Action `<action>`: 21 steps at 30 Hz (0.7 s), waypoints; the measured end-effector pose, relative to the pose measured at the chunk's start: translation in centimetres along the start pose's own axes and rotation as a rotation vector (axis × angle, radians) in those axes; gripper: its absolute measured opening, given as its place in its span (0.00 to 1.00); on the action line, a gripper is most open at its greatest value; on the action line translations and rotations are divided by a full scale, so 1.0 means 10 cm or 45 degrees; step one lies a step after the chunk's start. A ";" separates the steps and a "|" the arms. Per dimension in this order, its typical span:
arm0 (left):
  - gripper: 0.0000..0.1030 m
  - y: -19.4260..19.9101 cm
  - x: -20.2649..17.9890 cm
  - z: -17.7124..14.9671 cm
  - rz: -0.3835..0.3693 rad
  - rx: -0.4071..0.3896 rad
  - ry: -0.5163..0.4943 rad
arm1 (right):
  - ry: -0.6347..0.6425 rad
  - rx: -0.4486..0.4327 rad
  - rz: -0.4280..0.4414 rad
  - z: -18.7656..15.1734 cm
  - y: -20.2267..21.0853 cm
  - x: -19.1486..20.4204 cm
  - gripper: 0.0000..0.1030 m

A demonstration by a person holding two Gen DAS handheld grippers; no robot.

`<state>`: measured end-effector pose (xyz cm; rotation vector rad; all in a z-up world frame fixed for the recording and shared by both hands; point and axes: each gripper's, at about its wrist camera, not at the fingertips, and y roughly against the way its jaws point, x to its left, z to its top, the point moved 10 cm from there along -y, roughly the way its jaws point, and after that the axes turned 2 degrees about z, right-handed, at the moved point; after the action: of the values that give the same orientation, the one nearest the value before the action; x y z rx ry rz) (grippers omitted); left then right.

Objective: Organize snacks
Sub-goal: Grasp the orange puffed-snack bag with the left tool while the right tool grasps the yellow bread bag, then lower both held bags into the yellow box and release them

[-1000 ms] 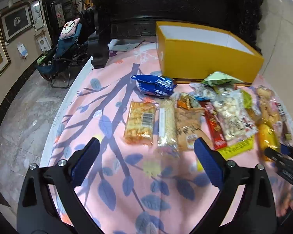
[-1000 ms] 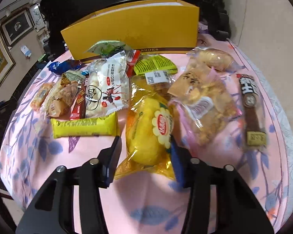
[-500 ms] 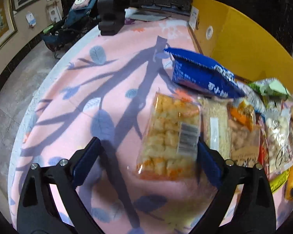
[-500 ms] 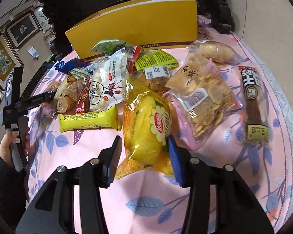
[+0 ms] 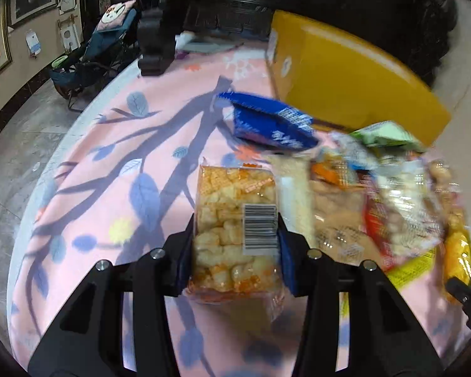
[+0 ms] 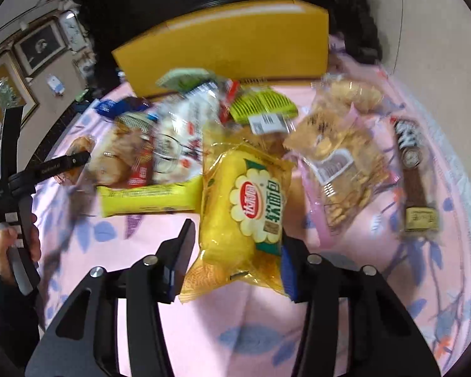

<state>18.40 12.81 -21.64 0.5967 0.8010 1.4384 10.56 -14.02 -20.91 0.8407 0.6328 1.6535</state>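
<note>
Snacks mostly lay unsorted on the pink leaf-print tablecloth (image 5: 116,144) before the yellow cardboard box (image 6: 235,40). Our left gripper (image 5: 235,238) clamped a clear pack of golden puffed squares (image 5: 232,220); our right gripper (image 6: 235,248) pinched a yellow soft-bread packet (image 6: 245,207).

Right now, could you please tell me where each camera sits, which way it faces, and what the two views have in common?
Left wrist: sits on the left tool, facing forward over the pink leaf-print tablecloth; its two black fingers flank a clear puffed-cracker packet.
Right wrist: sits on the right tool, facing the yellow cardboard box; its fingers flank a yellow soft-bread bag, and the person's left hand shows.
Shared: box, tablecloth, blue foil packet.
</note>
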 end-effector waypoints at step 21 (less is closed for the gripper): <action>0.44 0.89 -1.09 0.14 -0.191 -0.083 -0.184 | 0.029 -0.192 0.011 0.52 0.46 0.10 0.41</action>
<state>14.42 2.79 -12.59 0.5715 0.6679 1.2646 11.91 -14.21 -14.04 0.7172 0.5136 1.6982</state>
